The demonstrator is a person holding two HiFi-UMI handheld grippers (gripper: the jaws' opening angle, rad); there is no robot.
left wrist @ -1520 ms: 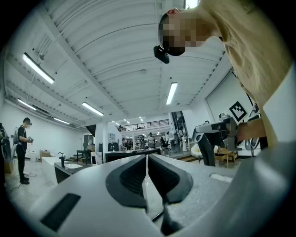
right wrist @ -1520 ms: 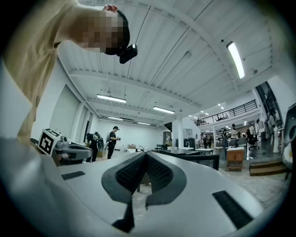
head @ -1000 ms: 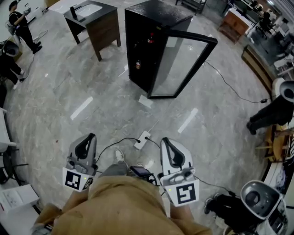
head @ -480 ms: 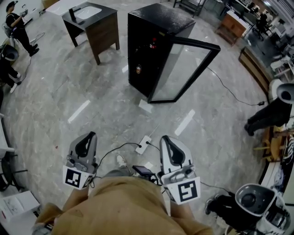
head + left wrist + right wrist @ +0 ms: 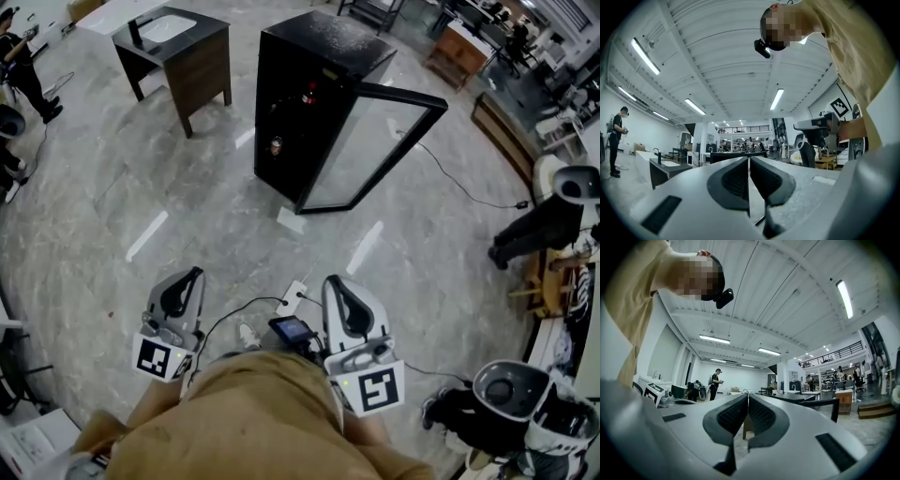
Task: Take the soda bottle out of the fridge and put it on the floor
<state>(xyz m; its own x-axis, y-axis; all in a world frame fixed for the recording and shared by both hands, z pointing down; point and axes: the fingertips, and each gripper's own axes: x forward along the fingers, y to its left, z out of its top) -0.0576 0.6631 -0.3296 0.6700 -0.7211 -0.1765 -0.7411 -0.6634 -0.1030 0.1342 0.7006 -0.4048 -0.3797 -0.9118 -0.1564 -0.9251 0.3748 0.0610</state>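
A black fridge (image 5: 305, 56) stands on the marble floor ahead, its glass door (image 5: 375, 150) swung open to the right. Inside, a red-topped bottle (image 5: 307, 94) shows on an upper shelf and a second small bottle (image 5: 276, 145) lower down. Both grippers are held low in front of the person's body, well short of the fridge. My left gripper (image 5: 194, 273) is shut with nothing in it, its pads together in the left gripper view (image 5: 749, 161). My right gripper (image 5: 332, 279) is also shut and holds nothing (image 5: 748, 399).
A dark sink cabinet (image 5: 178, 52) stands left of the fridge. A power strip (image 5: 292, 292) with cables lies on the floor just ahead of the grippers, and a paper sheet (image 5: 291, 220) lies near the fridge door. A black robot (image 5: 544, 230) and a white one (image 5: 502, 403) are at the right.
The view has drifted a little towards the fridge and the floor items have slid down the frame. Both grippers stay shut in the same place before the body.
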